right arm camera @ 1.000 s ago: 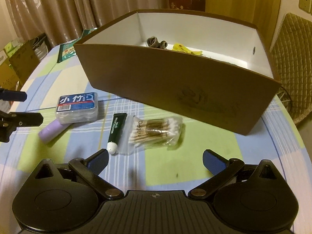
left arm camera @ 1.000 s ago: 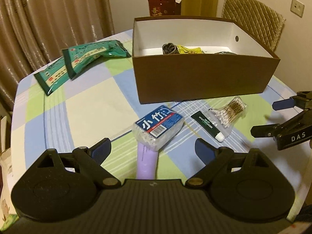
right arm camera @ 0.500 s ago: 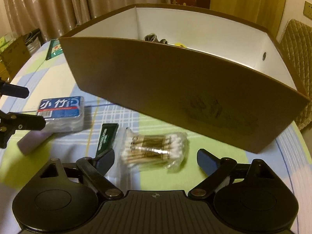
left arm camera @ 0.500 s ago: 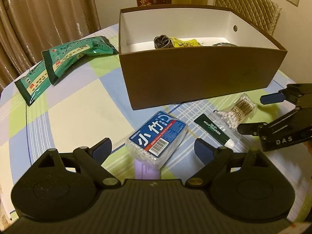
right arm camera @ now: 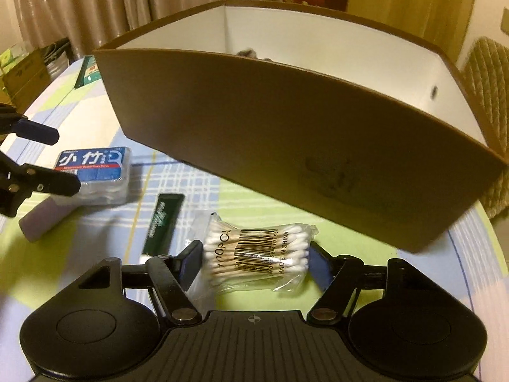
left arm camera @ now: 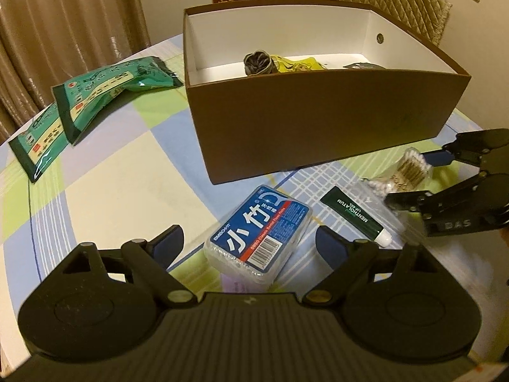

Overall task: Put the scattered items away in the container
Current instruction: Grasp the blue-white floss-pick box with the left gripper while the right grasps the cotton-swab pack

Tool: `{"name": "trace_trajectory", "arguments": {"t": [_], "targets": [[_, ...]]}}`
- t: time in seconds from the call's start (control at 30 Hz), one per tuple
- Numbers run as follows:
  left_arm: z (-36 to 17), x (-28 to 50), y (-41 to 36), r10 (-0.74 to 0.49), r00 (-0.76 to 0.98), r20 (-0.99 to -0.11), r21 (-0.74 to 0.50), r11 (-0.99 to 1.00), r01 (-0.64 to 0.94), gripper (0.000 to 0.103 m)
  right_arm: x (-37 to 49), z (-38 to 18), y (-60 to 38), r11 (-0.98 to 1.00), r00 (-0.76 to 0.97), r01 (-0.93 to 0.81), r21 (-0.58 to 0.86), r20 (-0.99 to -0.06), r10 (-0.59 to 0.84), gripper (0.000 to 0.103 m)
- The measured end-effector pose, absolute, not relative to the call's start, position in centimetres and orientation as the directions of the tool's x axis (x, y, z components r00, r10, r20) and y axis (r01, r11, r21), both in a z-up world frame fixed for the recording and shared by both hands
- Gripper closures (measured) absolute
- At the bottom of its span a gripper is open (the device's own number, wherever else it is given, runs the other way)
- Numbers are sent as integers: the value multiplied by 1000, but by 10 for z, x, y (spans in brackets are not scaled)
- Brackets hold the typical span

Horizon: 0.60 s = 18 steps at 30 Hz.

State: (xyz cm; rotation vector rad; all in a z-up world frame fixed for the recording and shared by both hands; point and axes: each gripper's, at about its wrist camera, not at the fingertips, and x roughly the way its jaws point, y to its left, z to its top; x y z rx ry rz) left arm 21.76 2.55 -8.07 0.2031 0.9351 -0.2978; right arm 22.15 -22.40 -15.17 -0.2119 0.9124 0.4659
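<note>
A brown box (left arm camera: pixel 318 117) with a white inside stands on the checked tablecloth and holds a few small items. My left gripper (left arm camera: pixel 251 248) is open, its fingers either side of a blue dental floss pick box (left arm camera: pixel 259 230) that lies on a purple tube (right arm camera: pixel 44 215). My right gripper (right arm camera: pixel 254 262) is open, its fingers either side of a bag of cotton swabs (right arm camera: pixel 257 254); it does not look closed on the bag. A green lip gel tube (left arm camera: pixel 356 216) lies between the two items.
Two green snack packets (left arm camera: pixel 95 95) lie at the left of the table. A quilted chair (left arm camera: pixel 397 0) stands behind the box, and curtains hang at the back left. The box's front wall (right arm camera: pixel 286 159) rises just beyond the swabs.
Both grippers moved forward and down. The left now straddles the floss pick box; the right now straddles the cotton swab bag, its fingers narrower than before.
</note>
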Motion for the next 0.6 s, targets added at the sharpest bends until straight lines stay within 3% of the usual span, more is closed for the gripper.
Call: {"name": "trace_trajectory", "arguments": {"t": [0.33, 0.5, 0.6], "targets": [[-99, 238, 11, -203, 475, -856, 85, 851, 518, 24, 210, -147, -265, 925, 507, -375, 64, -821, 262, 36], [-109, 248, 3, -213, 427, -879, 94, 801, 592, 45, 203, -145, -274, 934, 505, -352, 64, -827, 247, 36], [-109, 248, 1, -220, 419, -881, 95, 785, 612, 47, 197, -143, -280, 939, 507, -337, 63, -829, 237, 36]]}}
